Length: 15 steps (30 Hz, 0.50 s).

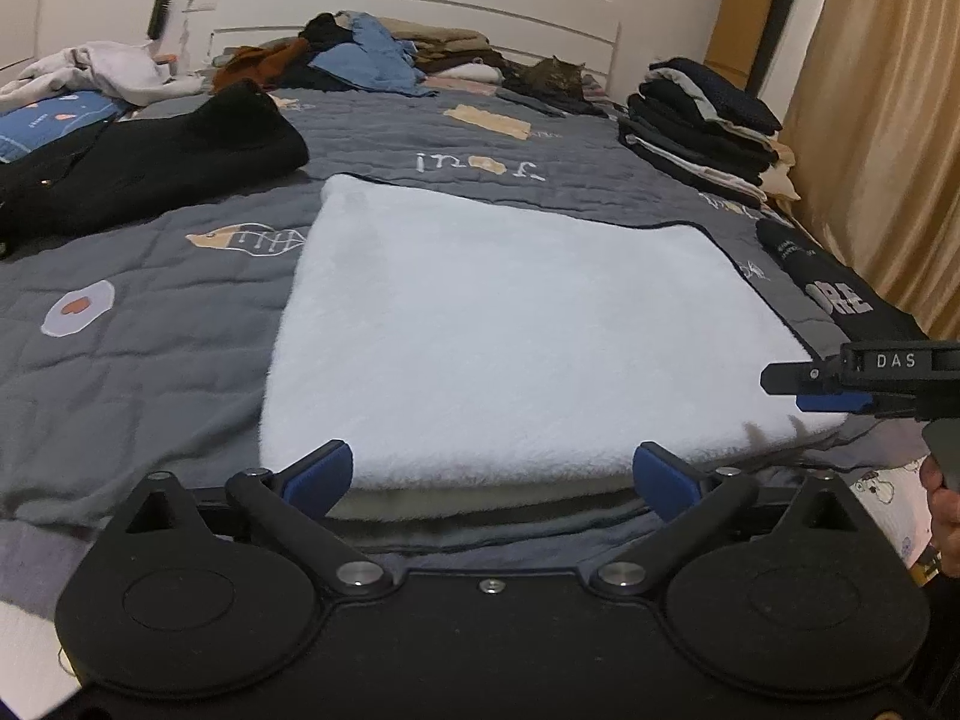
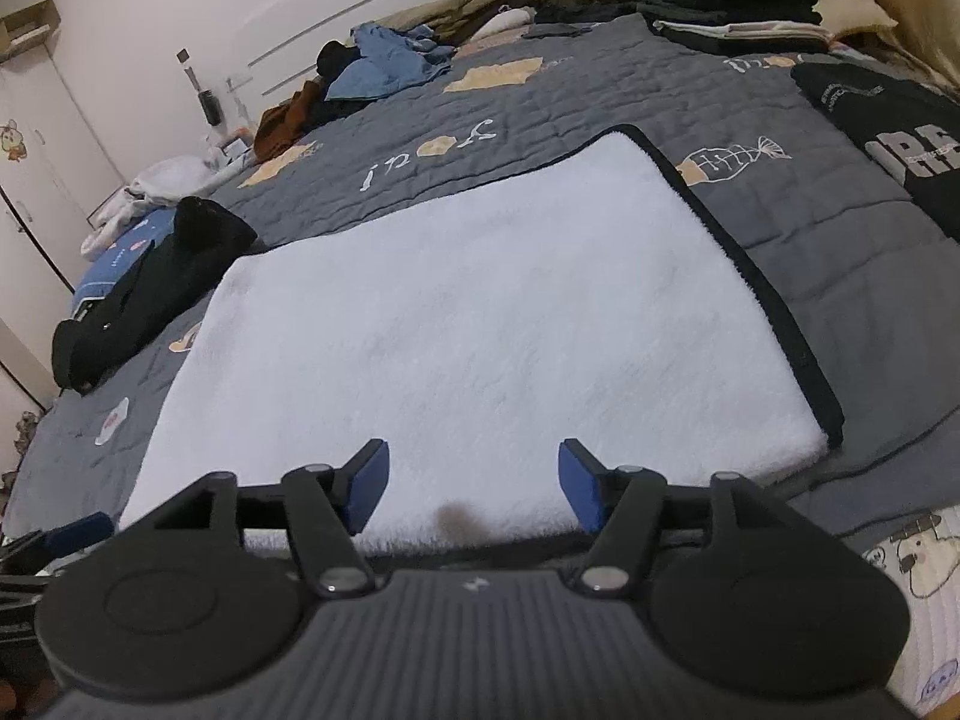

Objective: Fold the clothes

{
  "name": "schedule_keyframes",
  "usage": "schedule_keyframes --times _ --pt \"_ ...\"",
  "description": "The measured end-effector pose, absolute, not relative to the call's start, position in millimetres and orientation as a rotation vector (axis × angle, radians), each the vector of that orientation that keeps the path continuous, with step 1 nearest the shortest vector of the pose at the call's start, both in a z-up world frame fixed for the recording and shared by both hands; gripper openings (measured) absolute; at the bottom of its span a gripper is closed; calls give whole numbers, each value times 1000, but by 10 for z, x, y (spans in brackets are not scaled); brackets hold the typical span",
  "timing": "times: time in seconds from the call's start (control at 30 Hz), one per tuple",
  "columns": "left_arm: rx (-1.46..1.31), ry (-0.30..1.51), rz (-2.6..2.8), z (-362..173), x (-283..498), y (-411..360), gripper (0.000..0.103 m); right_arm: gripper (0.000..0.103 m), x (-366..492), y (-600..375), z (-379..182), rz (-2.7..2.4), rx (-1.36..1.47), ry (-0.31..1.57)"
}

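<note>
One white fleece garment (image 1: 510,324), folded into a flat rectangle with a thin black edge showing along its right and far sides, lies in the middle of the grey quilted bedspread (image 1: 150,330), close to the near edge of the bed. Its long axis runs from the near edge of the bed towards the headboard (image 1: 420,6), with the short folded edge facing the two grippers.

There are two grippers. The left gripper (image 1: 492,477) hovers at the near edge of the fleece with its blue pads spread wide and nothing between them. The right gripper (image 2: 474,486) sits just beside it, over the near right part of the fleece, its jaws also apart and clamped on nothing. From the left wrist view, part of the right gripper pokes in from the right, with part of a hand (image 1: 945,516) behind it.

Around it I count one stack of folded dark clothes (image 1: 702,126) on the right by the curtain (image 1: 888,120), one black printed garment (image 1: 840,294) lying flat in front of that stack, one crumpled black garment (image 1: 156,162) on the left, and one loose heap of unfolded clothes (image 1: 360,54) by the headboard. One tabby cat (image 1: 558,75) rests beside that heap.
</note>
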<state>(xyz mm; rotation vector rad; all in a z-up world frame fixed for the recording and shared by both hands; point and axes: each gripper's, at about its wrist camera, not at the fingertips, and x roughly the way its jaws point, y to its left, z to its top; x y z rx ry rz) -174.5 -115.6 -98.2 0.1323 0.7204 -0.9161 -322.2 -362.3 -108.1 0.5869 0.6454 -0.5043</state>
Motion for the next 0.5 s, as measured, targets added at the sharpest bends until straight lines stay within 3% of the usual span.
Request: schedule_keyframes --times 0.23,0.5 --pt "145 699 -861 -991 -1805 -1023 103 75 -3158 -3352 -1097 -491 500 667" --pt "126 702 -850 -972 -1858 -845 103 78 -3219 -3124 -1055 -478 471 650"
